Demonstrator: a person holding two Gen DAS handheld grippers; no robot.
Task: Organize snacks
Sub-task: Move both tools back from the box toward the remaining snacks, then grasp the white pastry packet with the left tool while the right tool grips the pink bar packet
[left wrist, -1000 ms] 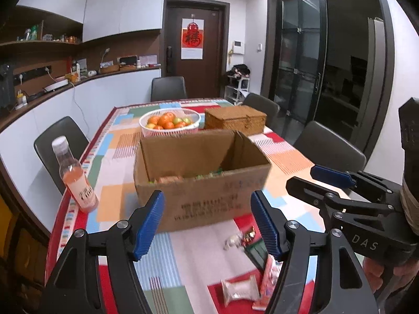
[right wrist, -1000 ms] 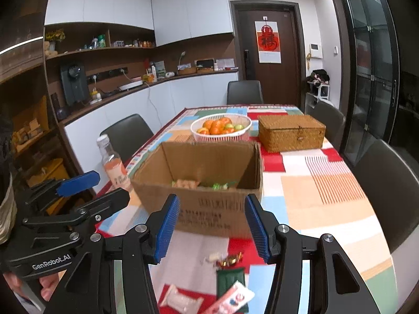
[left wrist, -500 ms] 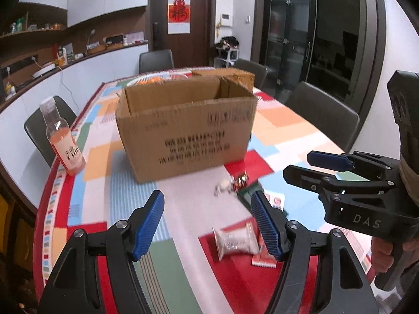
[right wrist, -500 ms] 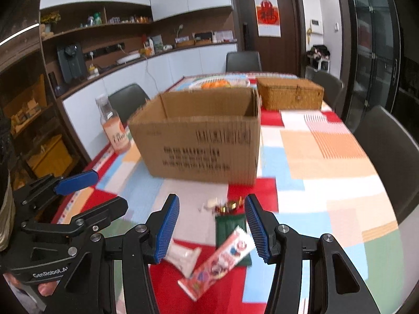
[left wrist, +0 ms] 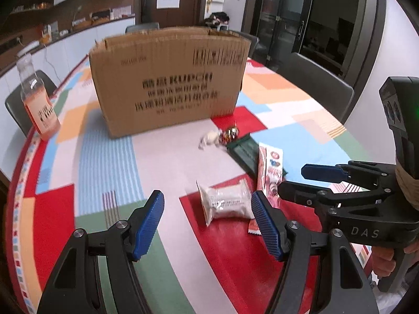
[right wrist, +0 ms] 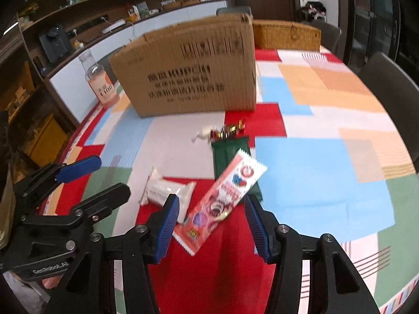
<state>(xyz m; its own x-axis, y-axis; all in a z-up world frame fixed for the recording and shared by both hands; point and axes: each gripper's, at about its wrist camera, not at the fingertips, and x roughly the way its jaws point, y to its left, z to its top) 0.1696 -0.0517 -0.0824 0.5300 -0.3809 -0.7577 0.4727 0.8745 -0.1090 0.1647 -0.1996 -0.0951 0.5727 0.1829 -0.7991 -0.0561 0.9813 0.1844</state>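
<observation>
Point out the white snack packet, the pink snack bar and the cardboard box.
white snack packet (left wrist: 227, 201), left wrist view, wrapper middle.
pink snack bar (right wrist: 222, 201), right wrist view, wrapper middle.
cardboard box (right wrist: 193, 78), right wrist view, printed front wall.

We get 2 wrist cams, low over the desk (left wrist: 167, 172), both facing the cardboard box (left wrist: 167, 78); shared: box, snacks btwn.
</observation>
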